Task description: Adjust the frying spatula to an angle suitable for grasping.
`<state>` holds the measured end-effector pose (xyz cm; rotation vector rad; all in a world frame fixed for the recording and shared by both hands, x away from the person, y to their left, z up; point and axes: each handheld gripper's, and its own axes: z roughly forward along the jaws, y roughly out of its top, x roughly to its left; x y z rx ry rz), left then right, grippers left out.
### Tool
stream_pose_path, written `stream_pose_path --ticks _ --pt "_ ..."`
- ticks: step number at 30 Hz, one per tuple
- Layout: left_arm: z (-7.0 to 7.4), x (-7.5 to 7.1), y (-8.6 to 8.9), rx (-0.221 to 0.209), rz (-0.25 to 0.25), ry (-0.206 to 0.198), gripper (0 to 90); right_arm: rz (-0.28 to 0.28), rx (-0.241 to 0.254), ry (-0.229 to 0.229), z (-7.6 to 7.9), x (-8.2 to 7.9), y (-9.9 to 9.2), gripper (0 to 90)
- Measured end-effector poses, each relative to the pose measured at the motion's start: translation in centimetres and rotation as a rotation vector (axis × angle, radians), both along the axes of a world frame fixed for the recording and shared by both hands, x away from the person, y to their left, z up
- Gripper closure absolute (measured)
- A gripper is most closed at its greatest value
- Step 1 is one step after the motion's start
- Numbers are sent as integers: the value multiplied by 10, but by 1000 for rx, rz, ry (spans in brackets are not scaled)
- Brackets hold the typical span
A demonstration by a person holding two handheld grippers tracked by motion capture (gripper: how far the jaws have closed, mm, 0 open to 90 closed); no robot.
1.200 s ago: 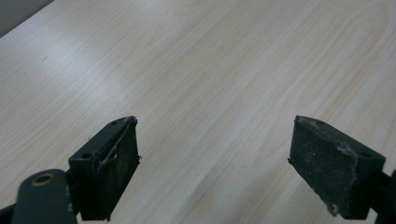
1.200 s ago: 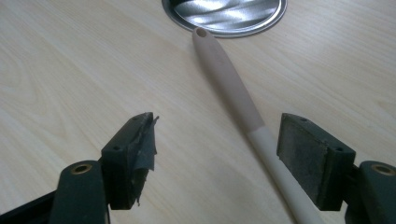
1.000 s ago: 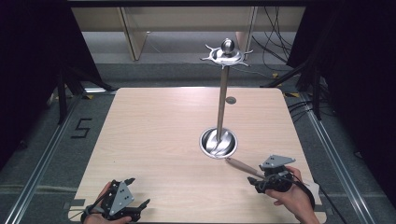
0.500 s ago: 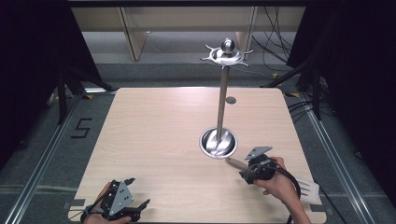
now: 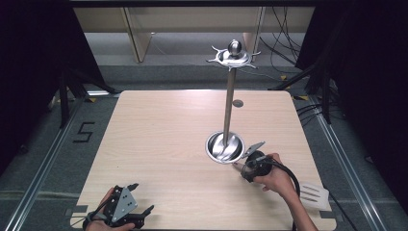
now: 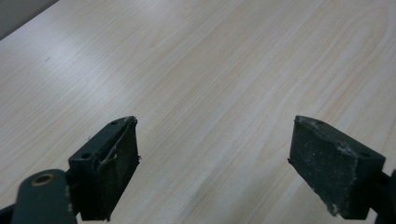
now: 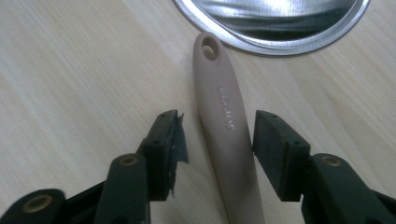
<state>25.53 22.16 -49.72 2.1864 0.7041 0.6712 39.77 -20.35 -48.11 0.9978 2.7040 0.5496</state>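
Note:
A spatula with a beige handle (image 7: 223,116) and a white slotted head (image 5: 315,194) lies flat at the table's right front. Its handle tip, with a hanging hole, points at the round base (image 5: 224,147) of a tall metal stand (image 5: 229,103). My right gripper (image 5: 248,168) straddles the handle just short of that base. Its jaws have just been closing, and the handle lies between the pads (image 7: 275,149) with a thin gap still showing on the left side. My left gripper (image 5: 140,197) rests at the table's front left, open (image 6: 212,154) over bare wood.
The stand's top ring (image 5: 234,55) with hooks sits high above the table's far half. A small dark disc (image 5: 237,103) lies behind the pole. The shiny base rim (image 7: 280,44) is just beyond the handle tip. The table edge (image 5: 202,227) runs close in front of both hands.
My right gripper has slid left and away along the spatula handle toward the stand's base, and its jaws have narrowed around the handle. The left gripper has stayed put.

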Motion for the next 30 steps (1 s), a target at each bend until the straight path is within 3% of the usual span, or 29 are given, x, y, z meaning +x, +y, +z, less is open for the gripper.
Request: stream_pose_path --ticks 5,7,9,11,12,13,18,19,22,23,25,28,29,30 --pt "0 1 0 19 2 -10 150 13 -38 22 -1 6 4 592" --pt "-2 0 -2 -2 4 -12 150 44 -59 49 1 8 6 623" --pt "-2 1 -1 9 11 -19 150 54 -69 56 2 10 6 628" --pt "-1 1 -1 7 7 -18 151 71 -116 52 3 14 7 634" --pt "-3 0 -3 -25 10 -14 151 97 -133 76 4 16 10 634" --pt "-1 0 -1 2 8 -16 151 97 -133 76 4 16 10 634" --pt "-3 0 -3 -25 9 -13 150 124 -179 109 5 21 15 643" --pt "-1 0 -2 -1 5 -14 150 153 -195 115 5 24 16 657" --pt "-1 -1 -2 -14 2 -5 150 163 -211 130 6 25 17 670" --pt "0 0 -1 3 0 -3 150 184 -210 134 5 27 17 674" --pt "-2 0 -3 -19 9 -15 150 157 -221 153 7 26 20 679" --pt "-2 0 -3 -14 6 -15 150 170 -236 155 7 27 21 682" --pt "-1 -1 -2 -11 3 -2 150 227 -239 131 6 30 19 683" --pt "-1 -1 -2 -11 3 -2 150 227 -239 131 6 30 19 683"
